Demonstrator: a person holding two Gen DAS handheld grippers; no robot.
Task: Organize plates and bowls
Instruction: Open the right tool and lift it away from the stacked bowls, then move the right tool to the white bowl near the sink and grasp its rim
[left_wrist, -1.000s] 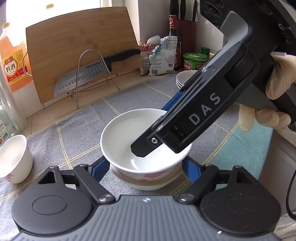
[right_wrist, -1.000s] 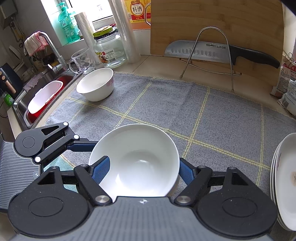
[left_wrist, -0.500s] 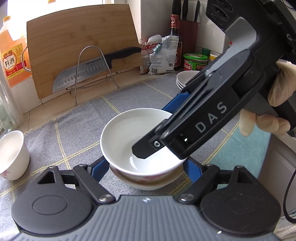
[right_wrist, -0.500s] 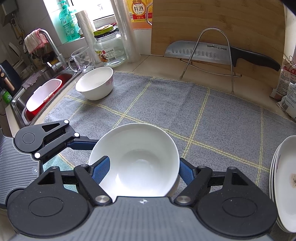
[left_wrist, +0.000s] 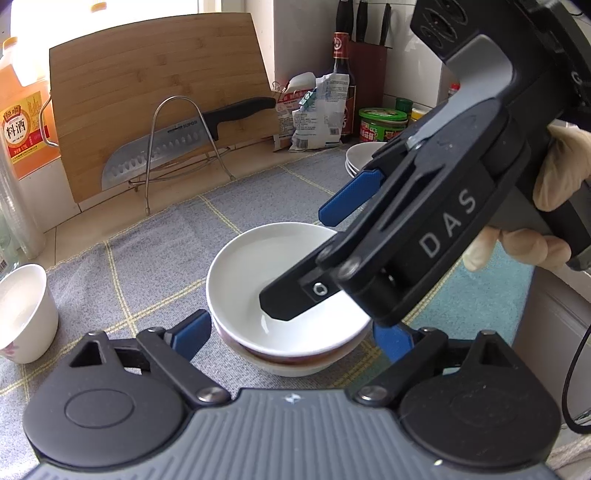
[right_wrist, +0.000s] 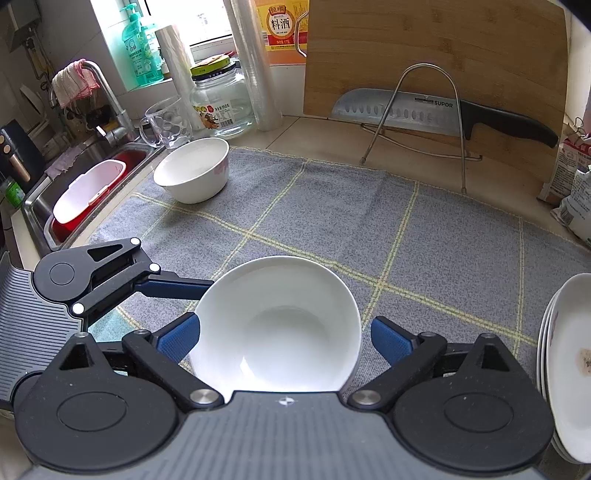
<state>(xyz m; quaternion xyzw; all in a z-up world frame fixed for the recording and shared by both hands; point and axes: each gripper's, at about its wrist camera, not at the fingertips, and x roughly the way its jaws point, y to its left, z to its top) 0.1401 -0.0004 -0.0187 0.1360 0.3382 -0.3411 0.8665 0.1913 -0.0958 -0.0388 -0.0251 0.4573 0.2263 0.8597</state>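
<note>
With both sets of jaws spread wide, I have hold of nothing. My left gripper (left_wrist: 291, 334) has just been opening; its blue pads (left_wrist: 192, 332) stand off either side of the stacked bowls (left_wrist: 284, 291), not pressing on them. The white top bowl (right_wrist: 277, 325) sits nested in a lower bowl (left_wrist: 291, 363) with a reddish band, both resting on the grey checked cloth (right_wrist: 332, 206) that covers the counter (right_wrist: 325, 136).

My right gripper (right_wrist: 284, 338) has just been opening too. Seen from its own camera, its blue pads (right_wrist: 179, 338) stand clear of the top bowl's rim on both sides, with the bowl between them. From the left camera, one of its fingers hangs over the bowl's hollow, and my gloved right hand (left_wrist: 554, 206) grips its handle.

A second white bowl (right_wrist: 194, 170) stands well apart on the far corner of the cloth, near the sink (right_wrist: 55, 221). A stack of plates (right_wrist: 569, 365) lies at the cloth's right edge. A knife (right_wrist: 443, 114) in a wire rack (right_wrist: 428, 110) leans against a cutting board (right_wrist: 436, 44) at the back.
</note>
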